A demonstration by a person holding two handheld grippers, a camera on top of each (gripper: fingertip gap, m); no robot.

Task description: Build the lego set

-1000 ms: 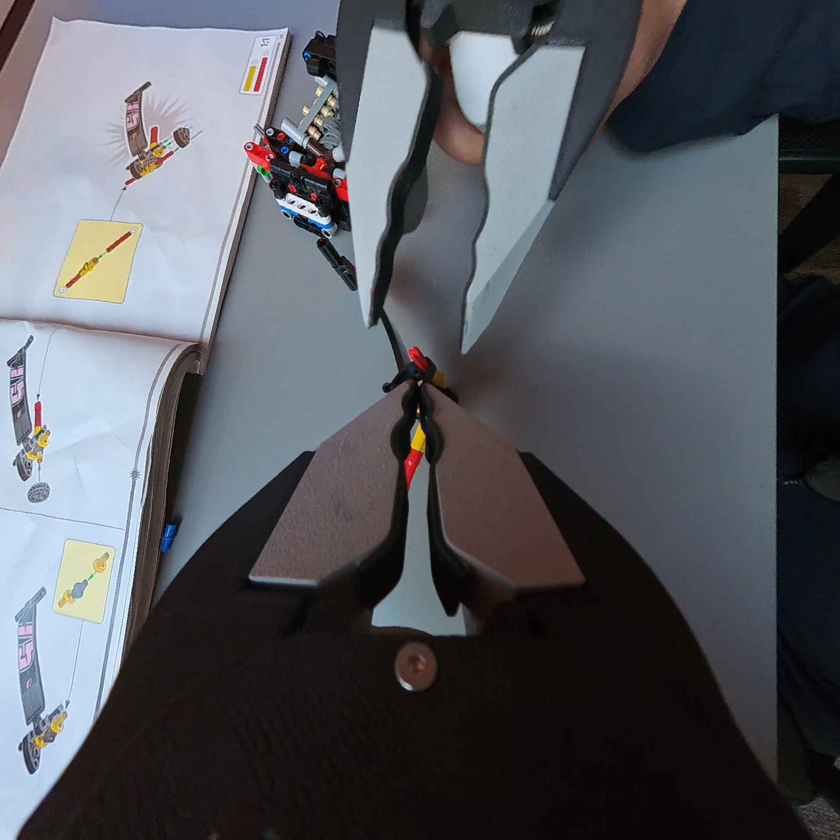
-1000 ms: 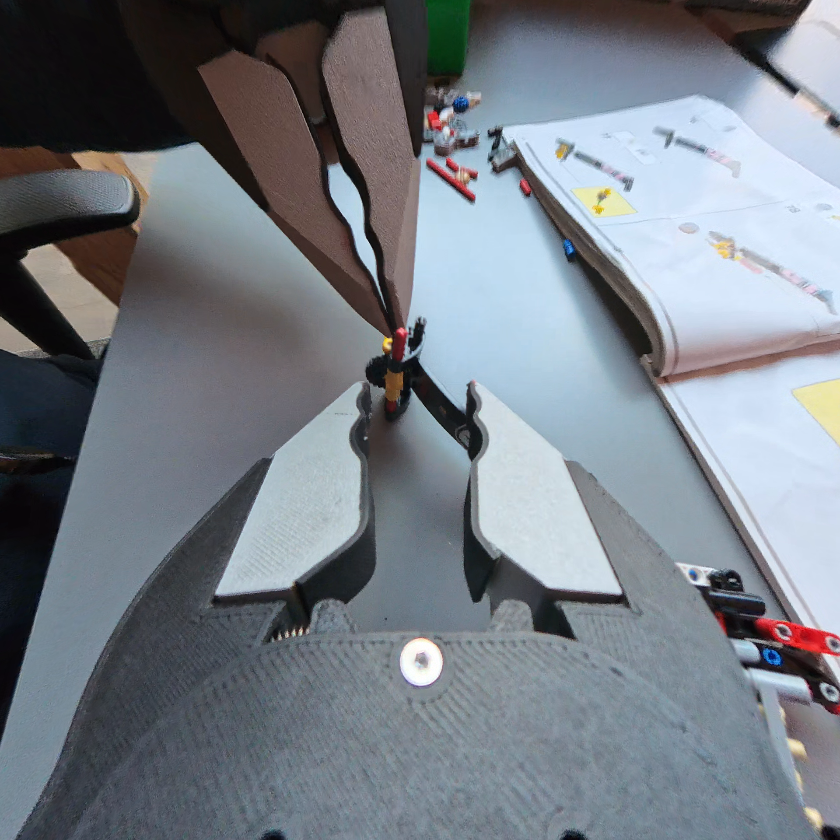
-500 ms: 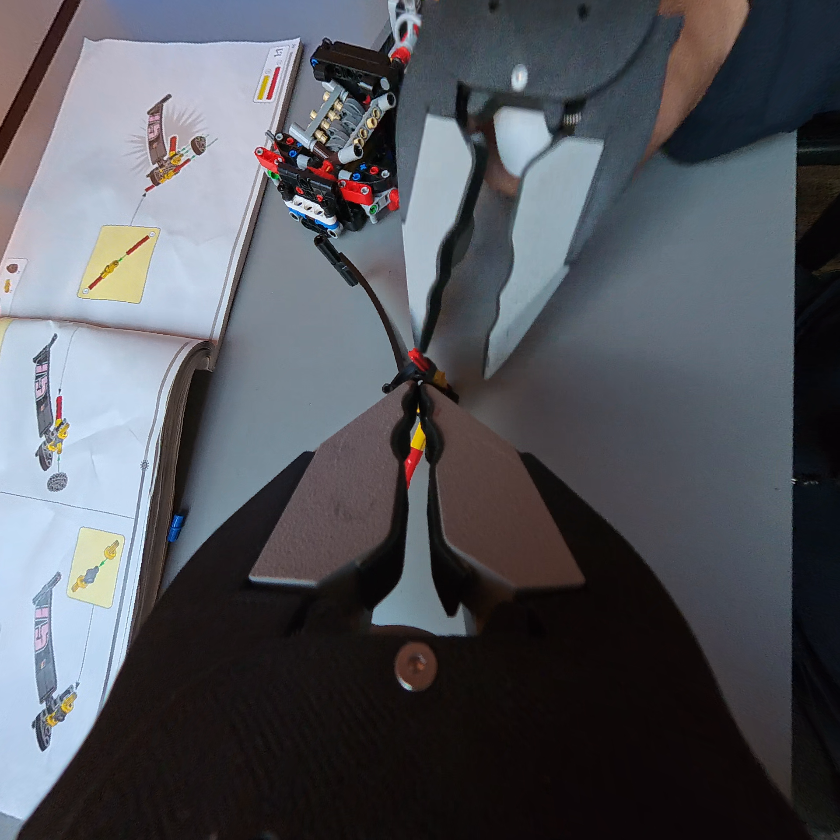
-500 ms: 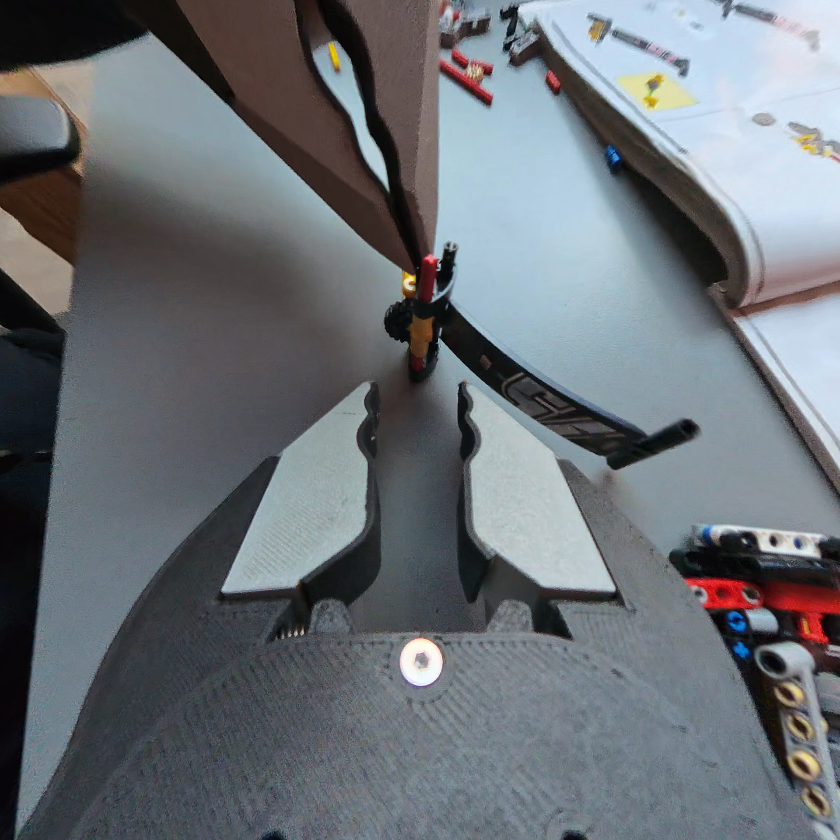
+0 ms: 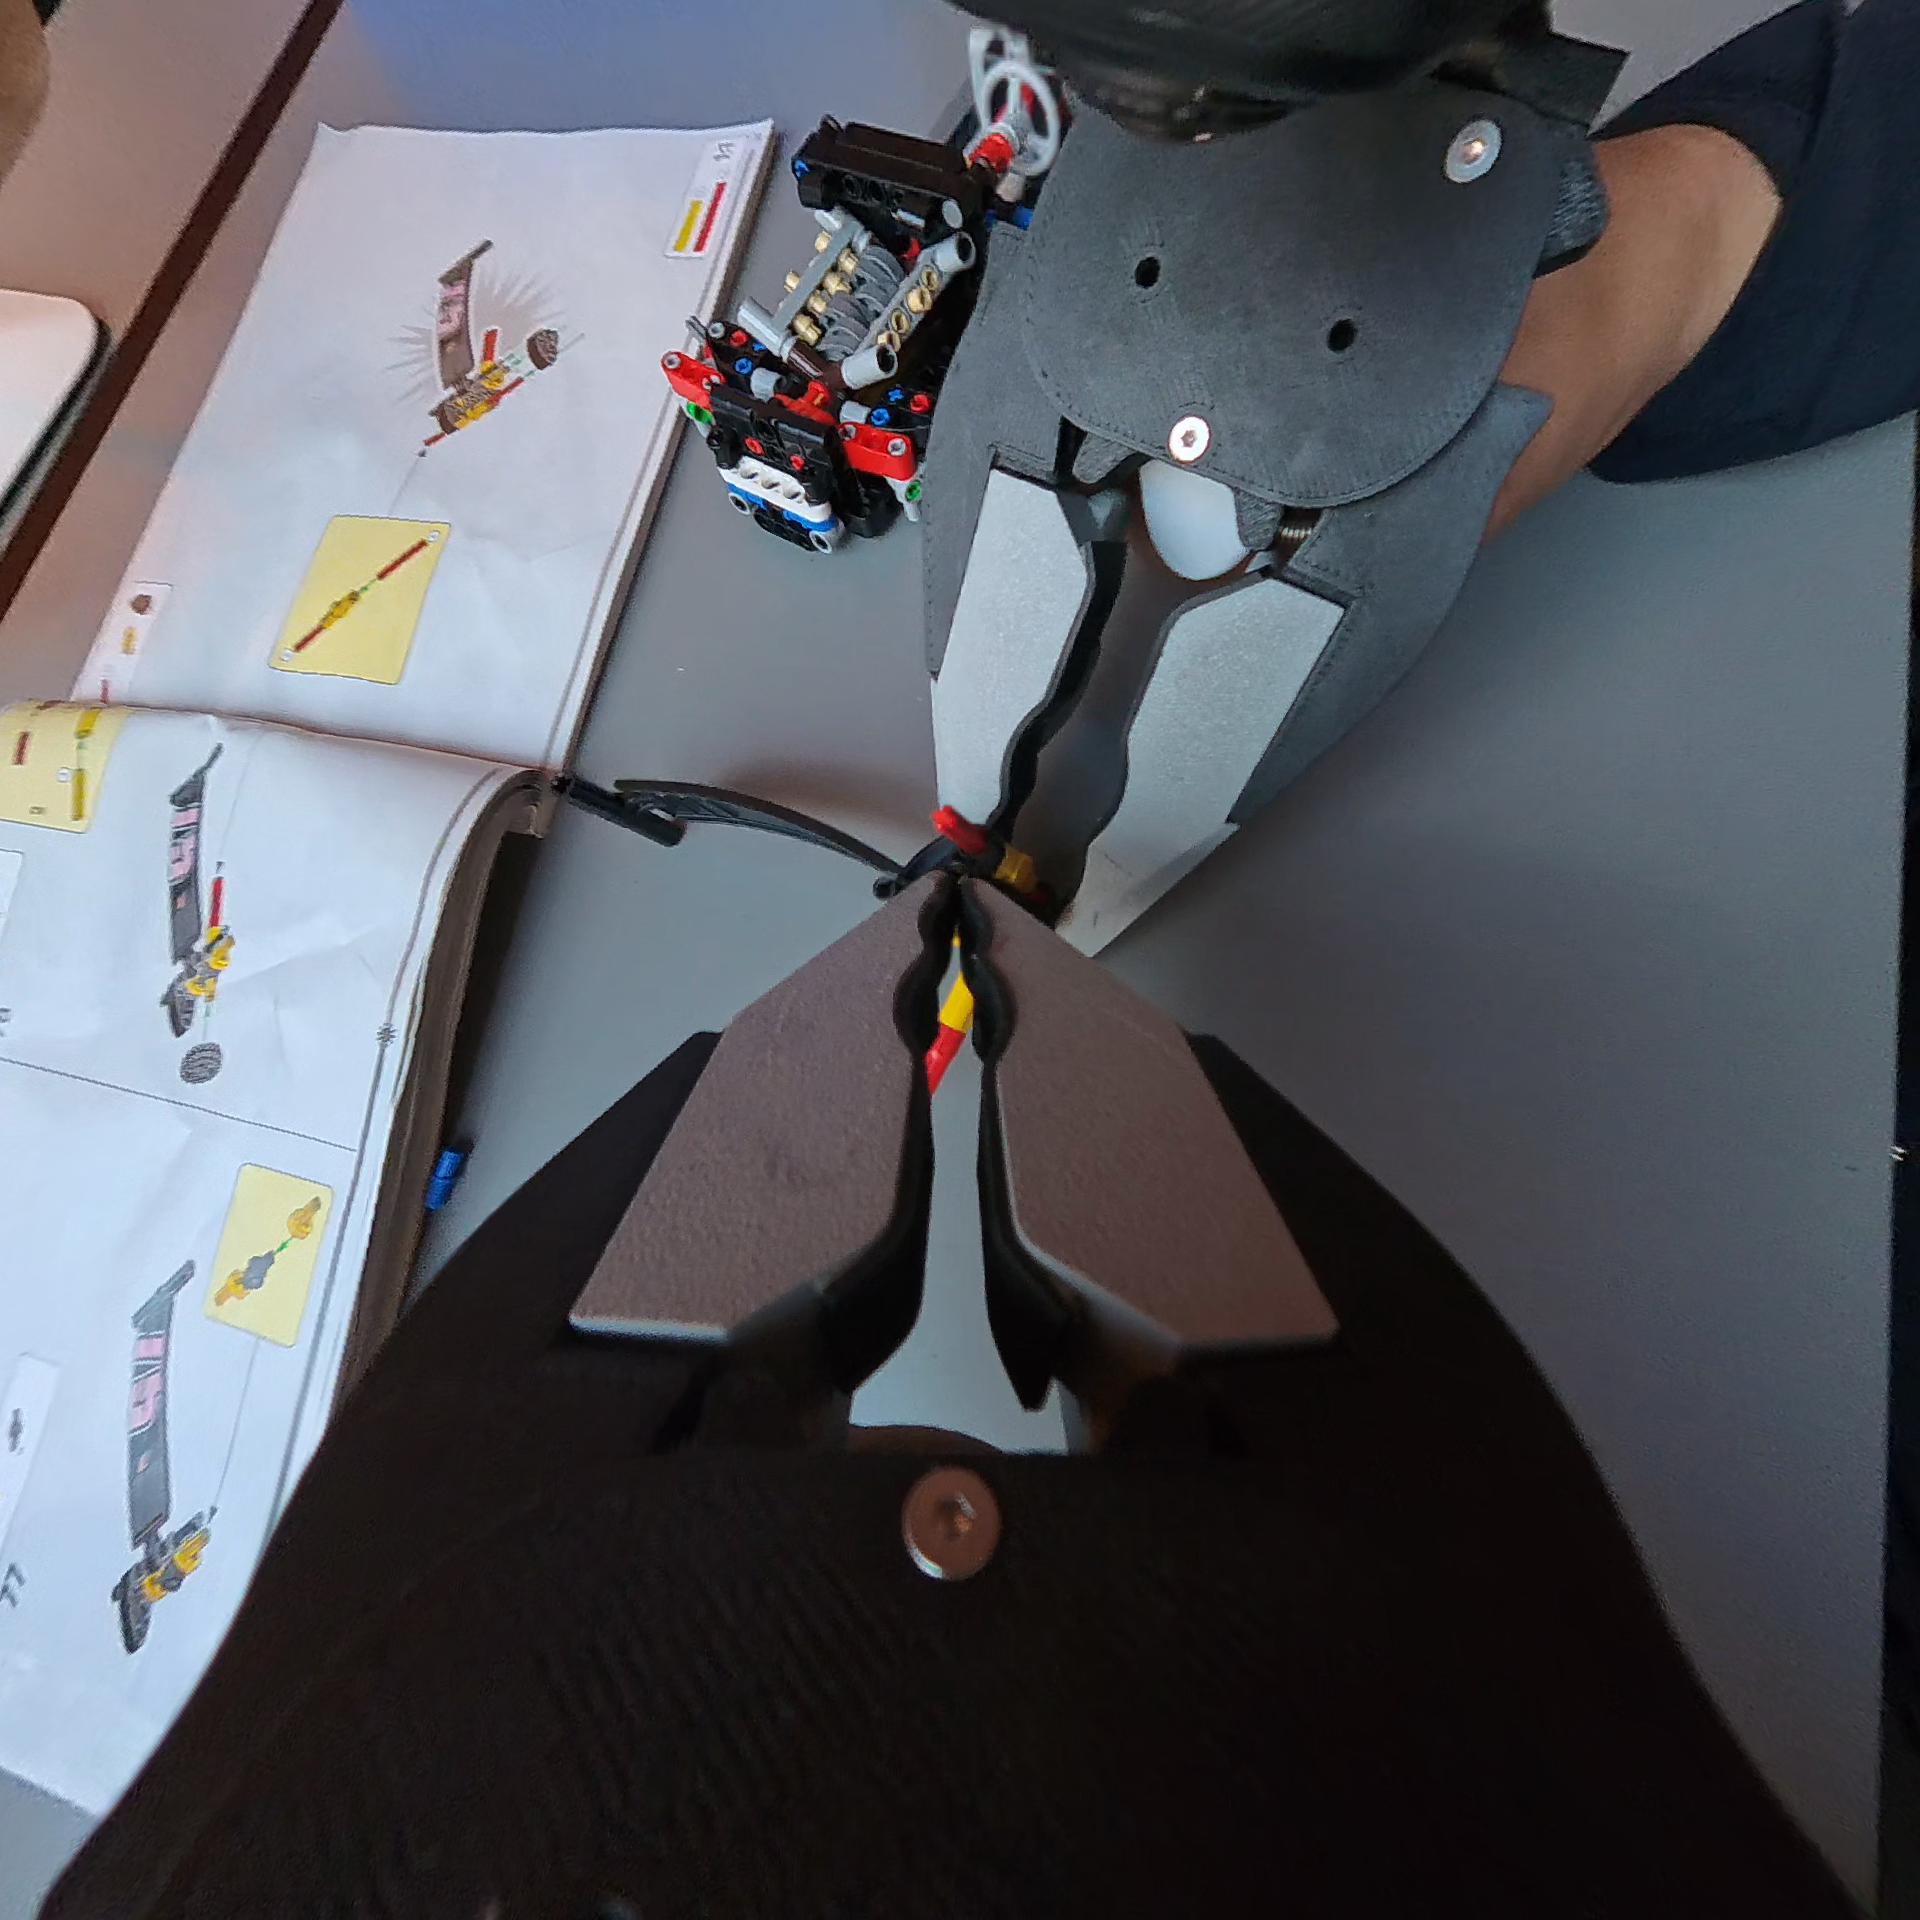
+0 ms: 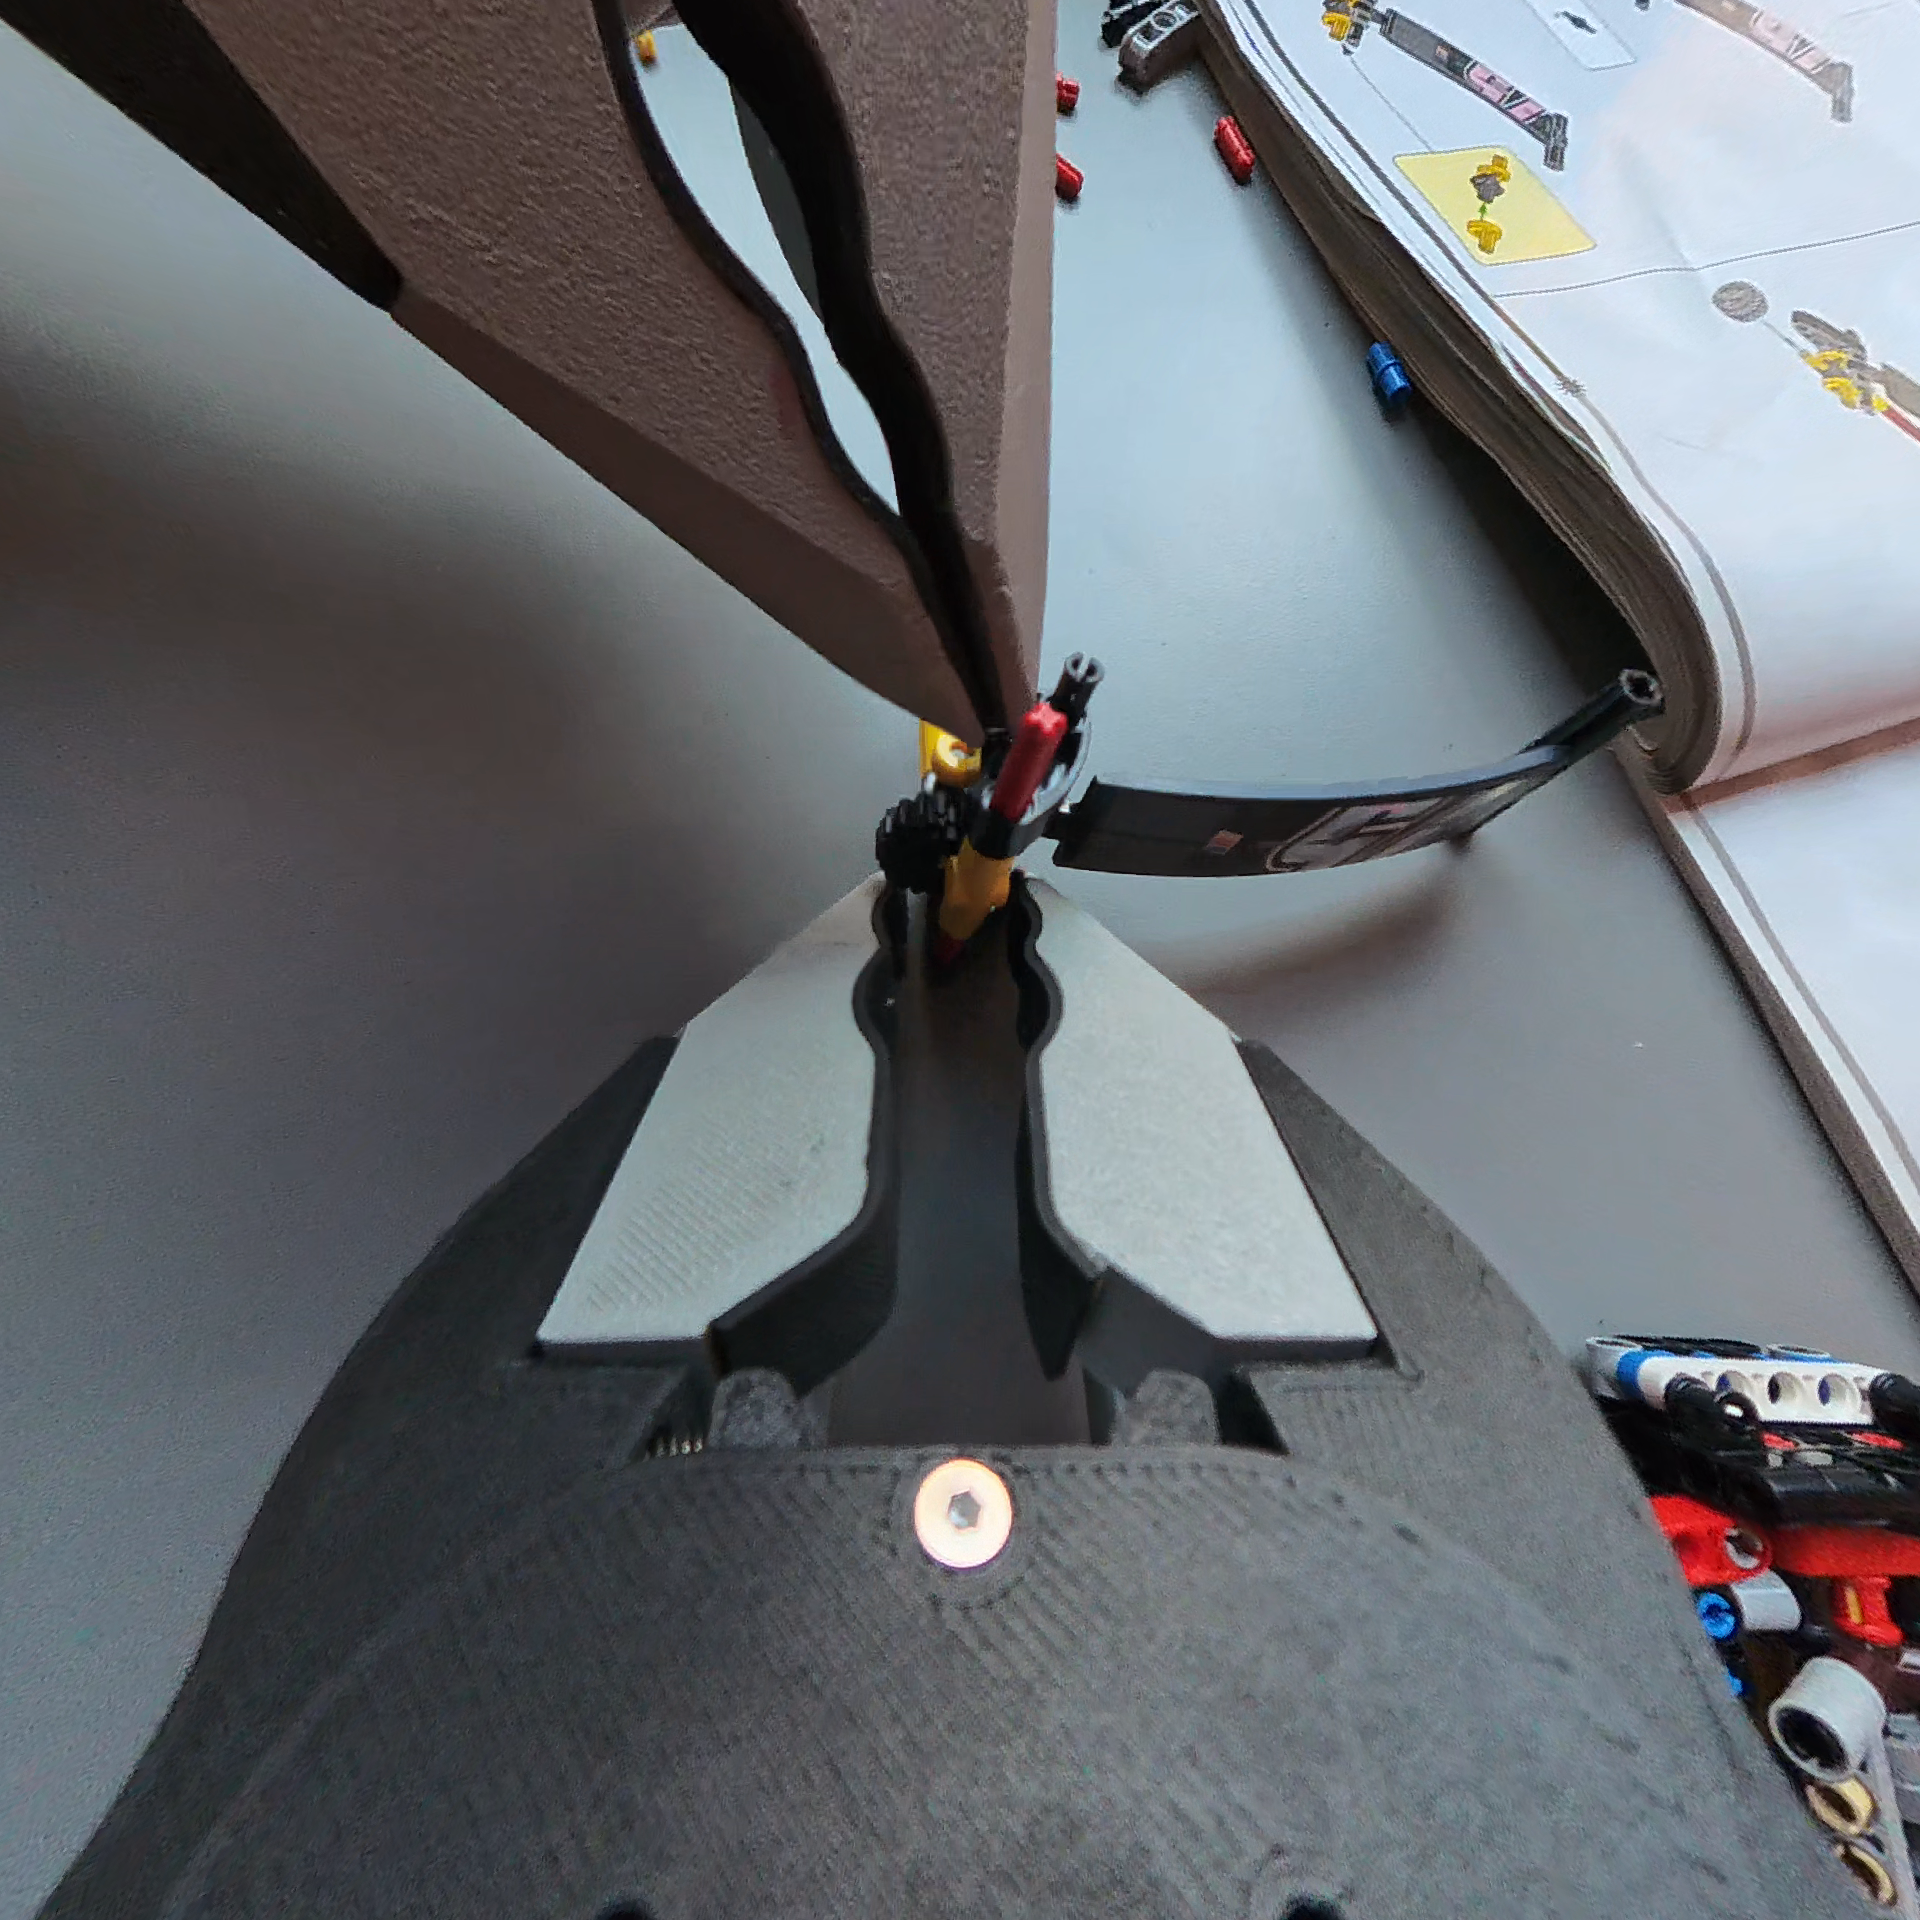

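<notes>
1. Two grippers meet tip to tip over one small toy-brick assembly. The left gripper, with brown fingers, is clenched on a red and yellow axle that runs back between its pads.
2. The right gripper, with pale grey fingers, has its tips drawn in around the far end of that axle. Its pads sit just beside the yellow bush and a black gear. Whether they press on them cannot be told from either view.
3. The axle's long axis runs roughly in line with both pairs of fingers, from one gripper's tips toward the other's. The assembly lies straight ahead of each, and neither gripper is nearer.
4. A curved black blade piece hangs off the assembly's hub and sweeps sideways, across the axle. Its far pin end reaches the edge of an open instruction booklet.
5. Everything hovers over or rests on a plain grey table. A partly built model in black, red, grey and blue stands beside the right gripper's body.
6. Loose bits lie near the booklet: a blue pin at its edge and small red pins farther off.
7. A person's forearm in a dark sleeve shows behind the right gripper; little of the room beyond is visible.
</notes>
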